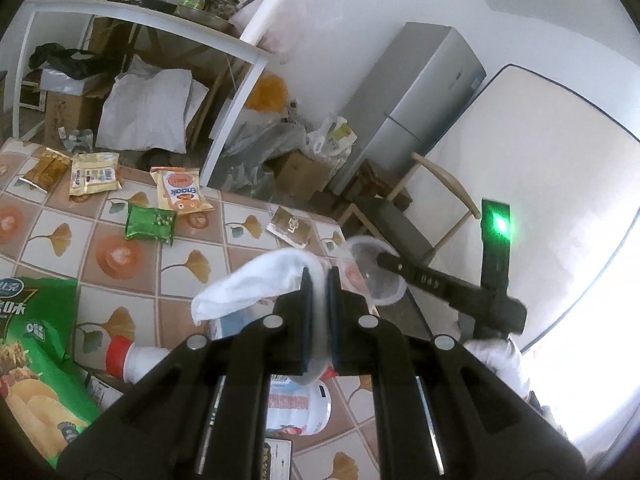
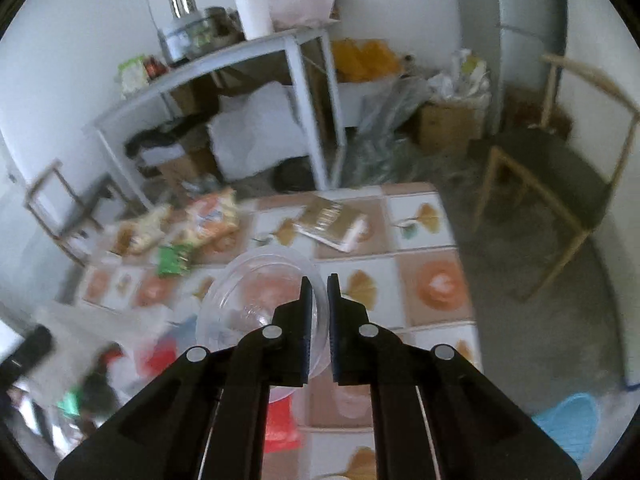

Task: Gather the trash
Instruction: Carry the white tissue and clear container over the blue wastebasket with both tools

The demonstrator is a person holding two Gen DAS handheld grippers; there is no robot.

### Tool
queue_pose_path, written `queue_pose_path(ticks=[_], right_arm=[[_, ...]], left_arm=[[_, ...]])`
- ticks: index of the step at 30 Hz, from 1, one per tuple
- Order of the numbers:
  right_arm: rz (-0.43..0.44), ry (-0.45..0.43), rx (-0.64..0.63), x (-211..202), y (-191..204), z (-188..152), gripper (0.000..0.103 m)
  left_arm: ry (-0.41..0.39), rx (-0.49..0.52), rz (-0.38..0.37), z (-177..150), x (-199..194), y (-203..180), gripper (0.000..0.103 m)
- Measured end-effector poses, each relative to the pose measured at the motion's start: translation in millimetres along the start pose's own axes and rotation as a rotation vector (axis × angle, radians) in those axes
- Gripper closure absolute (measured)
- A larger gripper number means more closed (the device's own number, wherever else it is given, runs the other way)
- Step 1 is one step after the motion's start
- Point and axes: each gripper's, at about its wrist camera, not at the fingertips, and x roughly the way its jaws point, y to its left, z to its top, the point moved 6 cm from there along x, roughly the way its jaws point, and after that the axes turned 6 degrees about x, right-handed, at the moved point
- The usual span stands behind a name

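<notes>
Tiled in a ginkgo-leaf pattern, the tabletop carries most of the trash: a large green snack bag at the near left, a white bottle with a red cap lying on its side, and farther away a small green packet, an orange snack packet and a gold wrapper. They lie scattered and flat, which I judge means they are still waiting to be collected.

Above the tabletop, two pieces are already lifted. The left gripper has its fingers pressed almost together on a white crumpled tissue; the soft paper bulges out to the left and a thin fold passes between the pads. The right gripper pinches the rim of a clear plastic cup, with one finger inside the wall and one outside, a sensible hold for such a thin, slippery wall. In the left view the cup hangs just beside the tissue, so probably both go together to a bin, which I cannot identify here.
</notes>
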Motion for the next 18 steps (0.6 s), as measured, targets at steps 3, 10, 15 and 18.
queue_pose_path(ticks=[3, 10, 15, 18], right_arm=[[-0.051, -0.013, -0.055, -7.1, -0.6, -9.4, 0.095], [-0.066, -0.034, -0.037, -40.3, -16.1, -28.4, 0.095], [-0.015, -0.052, 0.045, -76.1, -32.1, -44.7, 0.095], [0.013, -0.066, 0.086, -96.7, -39.9, -53.5, 0.095]], left_arm=[[-0.005, 0.007, -0.002, -0.8, -5.7, -2.3, 0.097], [-0.030, 0.019, -0.018, -1.2, -23.4, -12.9, 0.097], [-0.057, 0.043, -0.040, -0.4, -41.8, -31.8, 0.097], [-0.070, 0.061, -0.053, -1.7, -51.2, -44.8, 0.097]])
